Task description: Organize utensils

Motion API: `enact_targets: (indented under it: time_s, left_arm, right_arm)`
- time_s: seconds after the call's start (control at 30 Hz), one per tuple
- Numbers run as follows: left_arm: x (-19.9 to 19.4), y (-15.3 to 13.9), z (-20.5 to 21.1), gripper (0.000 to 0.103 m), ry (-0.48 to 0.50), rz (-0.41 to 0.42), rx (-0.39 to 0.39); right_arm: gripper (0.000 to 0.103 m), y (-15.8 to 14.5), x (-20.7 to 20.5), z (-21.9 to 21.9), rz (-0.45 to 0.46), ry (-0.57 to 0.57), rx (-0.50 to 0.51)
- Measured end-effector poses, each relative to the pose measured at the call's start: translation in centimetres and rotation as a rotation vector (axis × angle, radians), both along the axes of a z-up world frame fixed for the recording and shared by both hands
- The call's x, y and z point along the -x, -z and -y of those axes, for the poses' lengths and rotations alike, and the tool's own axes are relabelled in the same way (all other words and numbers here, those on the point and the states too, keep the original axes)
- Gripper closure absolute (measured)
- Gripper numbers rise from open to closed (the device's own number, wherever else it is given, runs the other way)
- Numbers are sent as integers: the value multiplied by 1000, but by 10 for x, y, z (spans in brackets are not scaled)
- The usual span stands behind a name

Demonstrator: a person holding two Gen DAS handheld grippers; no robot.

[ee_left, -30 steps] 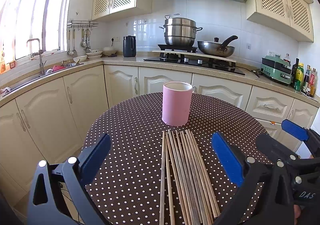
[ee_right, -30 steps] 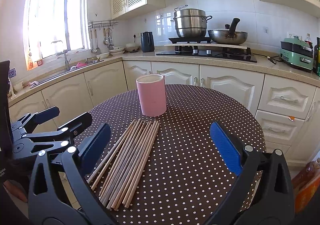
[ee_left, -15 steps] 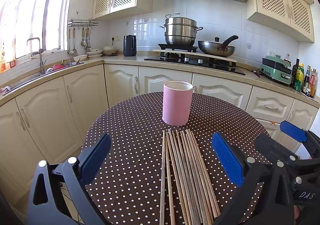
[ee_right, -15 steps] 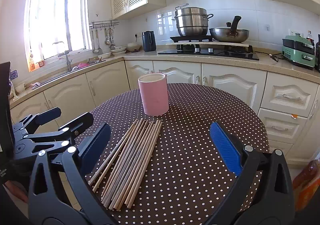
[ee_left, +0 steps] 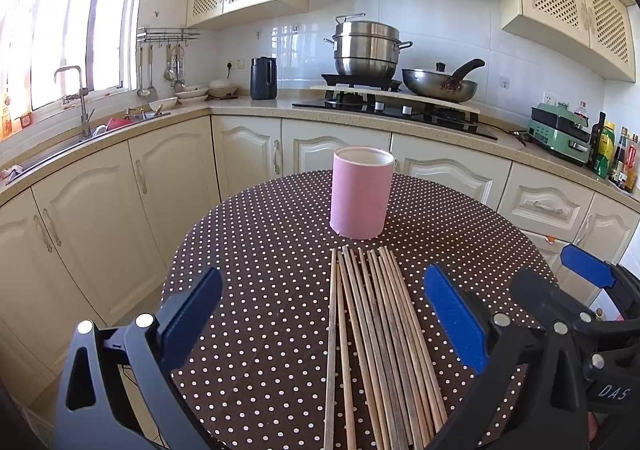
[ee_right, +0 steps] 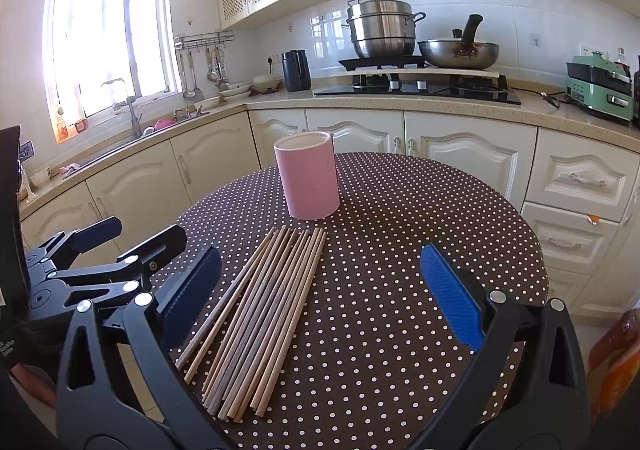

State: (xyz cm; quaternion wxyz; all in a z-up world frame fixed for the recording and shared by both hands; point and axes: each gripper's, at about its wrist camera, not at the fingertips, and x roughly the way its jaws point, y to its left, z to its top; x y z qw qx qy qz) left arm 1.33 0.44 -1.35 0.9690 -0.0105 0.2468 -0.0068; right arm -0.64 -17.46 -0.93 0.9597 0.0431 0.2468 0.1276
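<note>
Several wooden chopsticks [ee_left: 376, 334] lie side by side on the round polka-dot table [ee_left: 260, 258], pointing toward a pink cylindrical holder [ee_left: 361, 192] that stands upright just beyond them. My left gripper [ee_left: 320, 314] hovers open over the near ends of the chopsticks, holding nothing. In the right wrist view the chopsticks [ee_right: 266, 310] lie left of centre, the pink holder [ee_right: 308, 174] behind them. My right gripper [ee_right: 320, 290] is open and empty above the table [ee_right: 400, 250], to the right of the bundle. The left gripper [ee_right: 108, 246] shows at that view's left edge.
Cream kitchen cabinets [ee_left: 140, 186] wrap around behind the table. A stove with a steamer pot [ee_left: 366, 48] and a wok [ee_left: 440, 84] sits on the counter, a sink [ee_left: 80, 122] to the left, bottles [ee_left: 616, 154] at far right.
Both grippers have eased slightly forward toward the table; the chopsticks and holder have not moved. Both grippers stay open.
</note>
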Motion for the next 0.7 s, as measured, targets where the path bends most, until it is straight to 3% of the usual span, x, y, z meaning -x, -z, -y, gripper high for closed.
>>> enact_targets:
  time_s: [0.17, 0.5, 0.7]
  left_arm:
    - [-11, 12, -2, 4, -11, -69, 4]
    - [-32, 47, -10, 4, -51, -223, -1]
    - [-41, 60, -16, 4, -83, -271, -22]
  right_arm:
    - [6, 12, -9, -3, -19, 11, -5]
    - [6, 42, -34, -9, -148, 15, 0]
    - [6, 59, -43, -15, -208, 27, 25]
